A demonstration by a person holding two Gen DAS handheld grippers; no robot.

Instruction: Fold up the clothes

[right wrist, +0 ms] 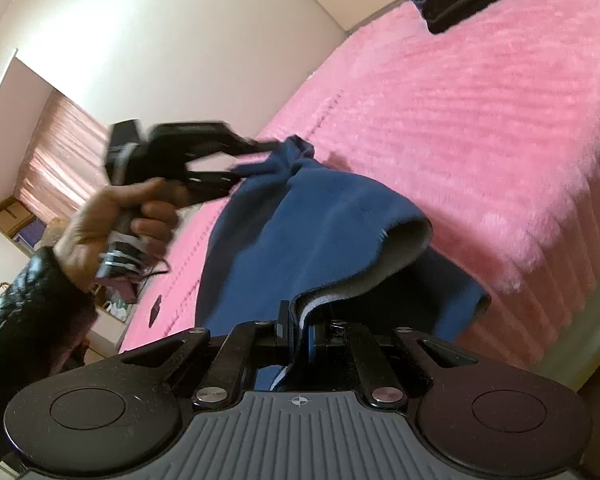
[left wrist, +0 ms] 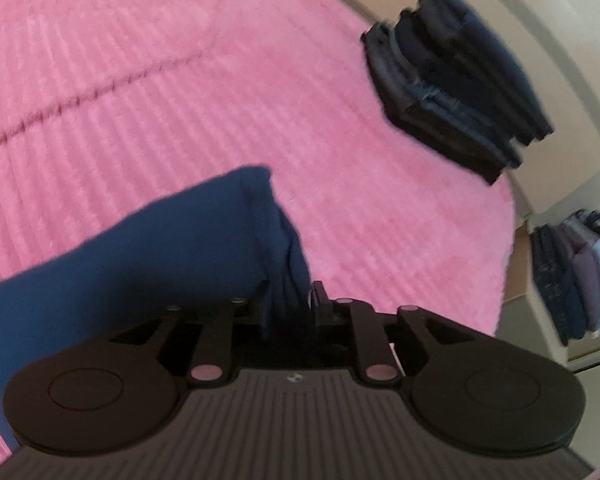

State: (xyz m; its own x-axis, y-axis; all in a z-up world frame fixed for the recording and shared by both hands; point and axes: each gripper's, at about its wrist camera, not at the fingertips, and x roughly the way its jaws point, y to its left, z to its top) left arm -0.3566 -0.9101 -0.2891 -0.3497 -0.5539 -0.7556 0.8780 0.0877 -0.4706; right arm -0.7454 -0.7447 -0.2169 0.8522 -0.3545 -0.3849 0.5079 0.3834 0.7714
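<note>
While both clamp the blue garment, left gripper and right gripper hold it above the pink bedspread.

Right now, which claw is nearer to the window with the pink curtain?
Left. The left claw is over toward the window; the right claw is farther back.

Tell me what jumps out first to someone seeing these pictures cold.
The bright pink fuzzy bedspread fills most of both views. Over it hangs a blue garment, stretched between the left gripper and the right gripper, each shut on an edge. At the bed's far edge, by the wall, sits a stack of dark folded clothes.
</note>
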